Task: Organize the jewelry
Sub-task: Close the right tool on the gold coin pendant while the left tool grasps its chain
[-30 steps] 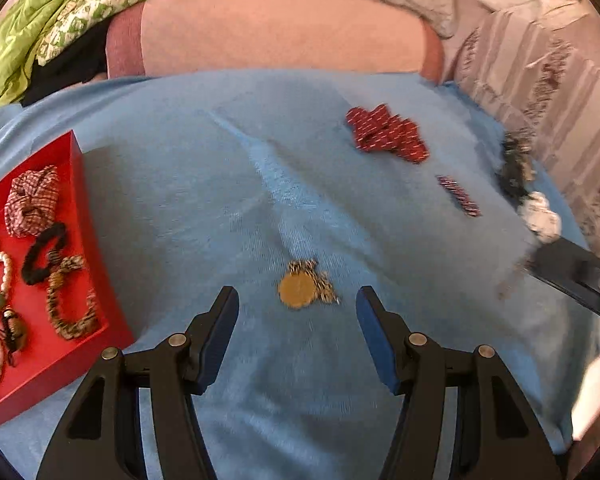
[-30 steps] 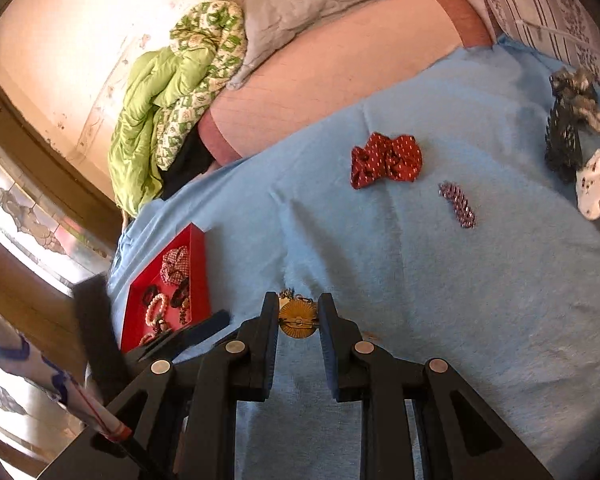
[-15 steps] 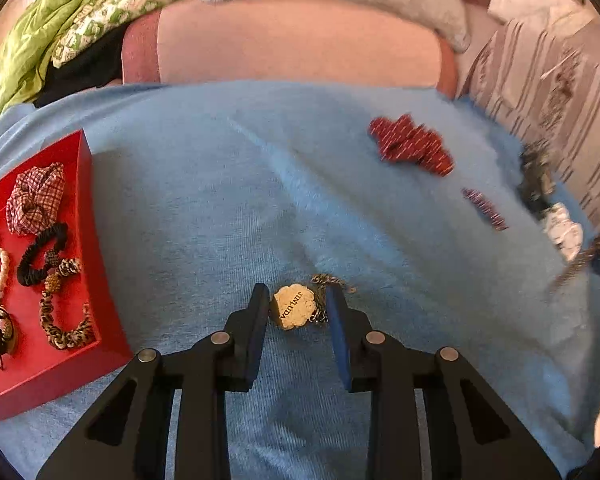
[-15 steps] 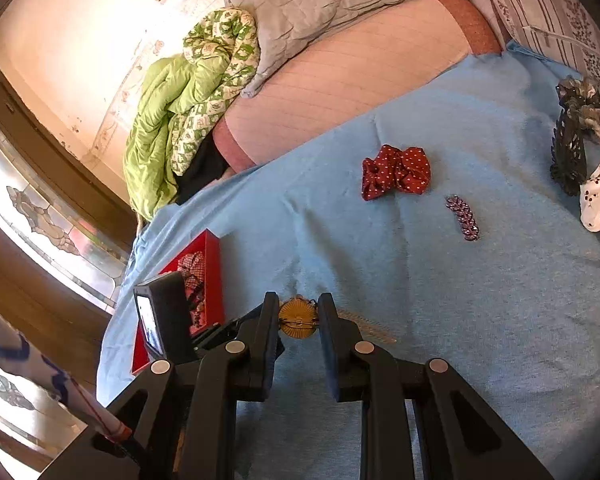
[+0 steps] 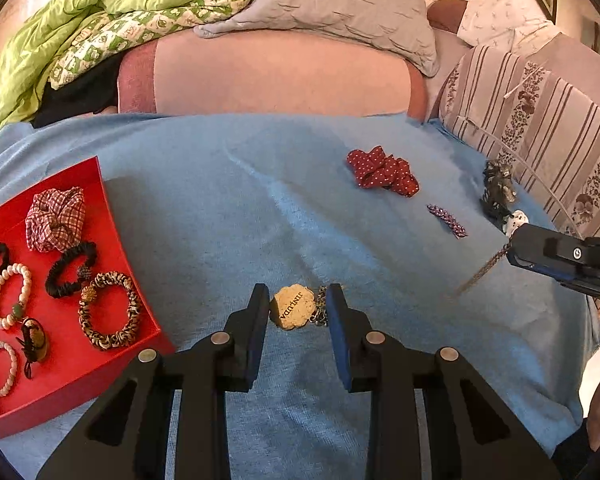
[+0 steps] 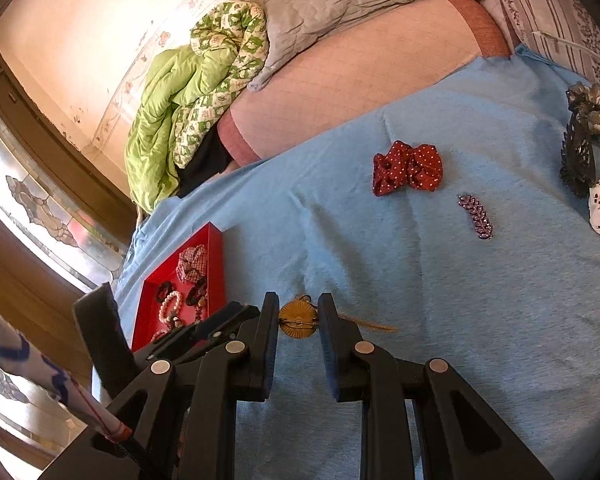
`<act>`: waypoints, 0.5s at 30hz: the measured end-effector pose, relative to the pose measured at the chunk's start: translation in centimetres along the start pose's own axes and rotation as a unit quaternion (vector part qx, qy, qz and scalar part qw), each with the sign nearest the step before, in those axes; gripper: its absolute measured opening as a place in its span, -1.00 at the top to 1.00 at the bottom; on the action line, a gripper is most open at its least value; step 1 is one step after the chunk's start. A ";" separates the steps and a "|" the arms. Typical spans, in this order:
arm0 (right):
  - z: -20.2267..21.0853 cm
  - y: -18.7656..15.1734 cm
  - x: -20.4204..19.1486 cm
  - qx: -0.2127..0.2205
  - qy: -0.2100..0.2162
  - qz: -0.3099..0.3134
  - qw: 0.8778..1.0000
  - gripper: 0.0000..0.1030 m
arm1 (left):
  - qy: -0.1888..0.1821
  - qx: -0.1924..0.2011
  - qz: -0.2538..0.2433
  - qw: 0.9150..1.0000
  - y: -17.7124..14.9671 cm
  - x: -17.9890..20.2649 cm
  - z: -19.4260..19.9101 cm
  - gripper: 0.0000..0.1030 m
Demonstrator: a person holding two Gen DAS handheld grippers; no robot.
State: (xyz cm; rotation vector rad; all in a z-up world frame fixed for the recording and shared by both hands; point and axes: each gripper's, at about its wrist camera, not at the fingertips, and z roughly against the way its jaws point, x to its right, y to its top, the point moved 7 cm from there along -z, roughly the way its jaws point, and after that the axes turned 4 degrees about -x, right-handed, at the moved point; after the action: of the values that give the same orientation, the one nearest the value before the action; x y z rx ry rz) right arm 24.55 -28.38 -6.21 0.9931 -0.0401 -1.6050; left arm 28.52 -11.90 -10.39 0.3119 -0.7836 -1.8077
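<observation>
Between its fingers, the left hand-held gripper (image 5: pixel 298 306) has closed on the medallion (image 5: pixel 293 306), seemingly gripped, ready for the red tray (image 5: pixel 112 216); the right hand-held gripper (image 6: pixel 298 318) pinches a gold disc (image 6: pixel 298 321).

This is a bedroom in a home. A bed under a blue blanket (image 5: pixel 228 208) fills the middle; at 12 o'clock lies a grey quilted pillow (image 5: pixel 332 4), at 10 o'clock a bundled green comforter (image 5: pixel 100 12), at 2 o'clock a striped floral cushion (image 5: pixel 540 120). In the right wrist view, a stained-glass window (image 6: pixel 28 200) sits at 9 o'clock beneath papered walls.
</observation>
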 end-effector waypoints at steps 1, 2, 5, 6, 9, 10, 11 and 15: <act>-0.1 0.0 0.0 -0.001 -0.001 0.000 1.000 0.59 | 0.001 -0.006 -0.002 1.000 -0.2 0.0 -0.3 0.45; -0.2 0.0 -0.1 -0.001 -0.001 0.000 1.000 0.59 | 0.010 -0.011 -0.006 1.000 -0.3 0.0 -0.8 0.45; -0.5 -0.2 -0.2 -0.004 0.000 0.001 1.000 0.58 | 0.039 -0.032 -0.026 0.998 -1.0 0.1 -2.5 0.45; -0.5 -0.1 -0.3 -0.004 0.000 0.003 1.000 0.58 | 0.049 -0.041 -0.028 0.998 -1.2 0.0 -2.9 0.45; -0.3 -0.1 -0.3 -0.003 0.000 0.005 1.000 0.58 | 0.055 -0.061 -0.030 0.996 -1.4 -0.1 -3.7 0.42; -0.3 -0.1 -0.2 -0.002 0.001 0.004 1.000 0.58 | 0.056 -0.061 -0.030 0.996 -1.4 -0.1 -3.7 0.24; -0.2 0.0 -0.2 -0.002 0.003 0.002 1.000 0.58 | 0.050 -0.058 -0.032 0.997 -1.2 0.2 -3.6 0.12; -0.2 0.0 -0.2 -0.002 0.008 0.001 1.000 0.58 | 0.044 -0.049 -0.062 0.996 -0.9 1.8 -3.7 0.03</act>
State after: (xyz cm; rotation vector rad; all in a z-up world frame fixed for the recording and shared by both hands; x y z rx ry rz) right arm 24.62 -28.11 -6.20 1.0020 -0.0261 -1.5946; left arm 29.25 -14.69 -13.48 0.3812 -0.6235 -1.9268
